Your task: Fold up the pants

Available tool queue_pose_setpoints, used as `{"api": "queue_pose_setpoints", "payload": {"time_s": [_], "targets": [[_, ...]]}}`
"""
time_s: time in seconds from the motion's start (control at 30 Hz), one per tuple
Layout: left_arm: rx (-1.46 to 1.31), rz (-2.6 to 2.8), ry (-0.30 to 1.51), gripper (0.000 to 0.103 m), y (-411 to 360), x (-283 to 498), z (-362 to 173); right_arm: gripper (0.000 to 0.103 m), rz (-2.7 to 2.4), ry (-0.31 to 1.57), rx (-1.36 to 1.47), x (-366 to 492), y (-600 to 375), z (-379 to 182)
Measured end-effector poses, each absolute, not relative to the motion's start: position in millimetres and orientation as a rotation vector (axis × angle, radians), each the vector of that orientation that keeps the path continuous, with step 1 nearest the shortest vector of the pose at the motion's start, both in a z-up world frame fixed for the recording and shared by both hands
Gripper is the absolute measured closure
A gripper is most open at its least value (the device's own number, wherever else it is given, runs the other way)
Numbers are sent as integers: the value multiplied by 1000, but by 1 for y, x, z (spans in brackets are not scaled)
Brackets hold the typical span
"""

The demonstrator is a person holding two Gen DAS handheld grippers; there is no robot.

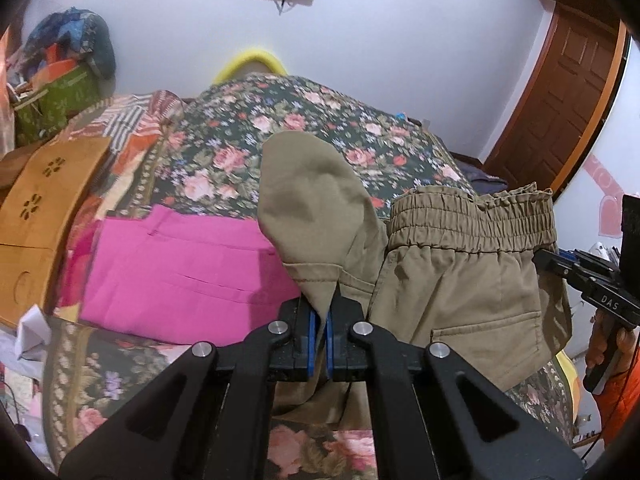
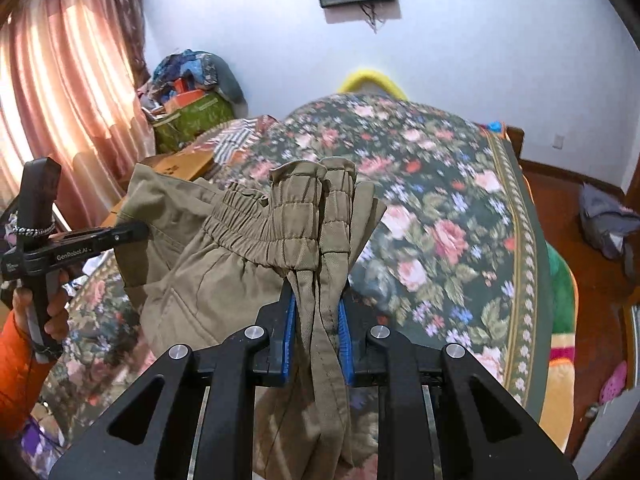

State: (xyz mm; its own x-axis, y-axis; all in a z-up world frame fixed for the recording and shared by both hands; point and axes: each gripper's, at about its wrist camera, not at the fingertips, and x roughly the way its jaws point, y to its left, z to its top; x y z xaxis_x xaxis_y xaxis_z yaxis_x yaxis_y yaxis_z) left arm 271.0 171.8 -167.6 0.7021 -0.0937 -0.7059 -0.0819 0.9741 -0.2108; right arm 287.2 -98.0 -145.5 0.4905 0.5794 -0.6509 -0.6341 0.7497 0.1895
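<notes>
Khaki pants (image 1: 460,280) with an elastic waistband (image 1: 472,220) hang in the air above the floral bedspread (image 1: 248,144). My left gripper (image 1: 320,320) is shut on a thin fold of the khaki cloth, which bulges upward past its blue pads (image 1: 313,328). My right gripper (image 2: 318,316) is shut on a thick bunch of the pants (image 2: 224,276) just below the gathered waistband (image 2: 280,236). Each gripper appears in the other's view, the right one (image 1: 560,268) at the far right and the left one (image 2: 124,236) at the far left, both at the cloth's edge.
Folded pink trousers (image 1: 180,272) lie on the bed to the left of the pants. A wooden bench (image 1: 44,208) and a green bag (image 1: 60,96) stand past the bed's left side. A wooden door (image 1: 560,100) is at the right. A person's hand in an orange sleeve (image 2: 16,364) holds the left gripper.
</notes>
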Motion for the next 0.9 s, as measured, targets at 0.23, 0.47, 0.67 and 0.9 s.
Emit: {"api": "queue_pose_setpoints", "payload": {"time_s": [0.23,0.47,0.67,0.9], "targets": [[-253,42,763,100,217,263,-147,87,782,720,-106,283,-56,-128],[-228,110,764,100,264,272,-144,87,823,713,-104,295,-5,-125],[-242,147,773,100,308,283,-153,87,853,724,-109,308,38,-133],[-315,184,811,100,356,301,-191,87,877,765,-108,325,82,-159]]}}
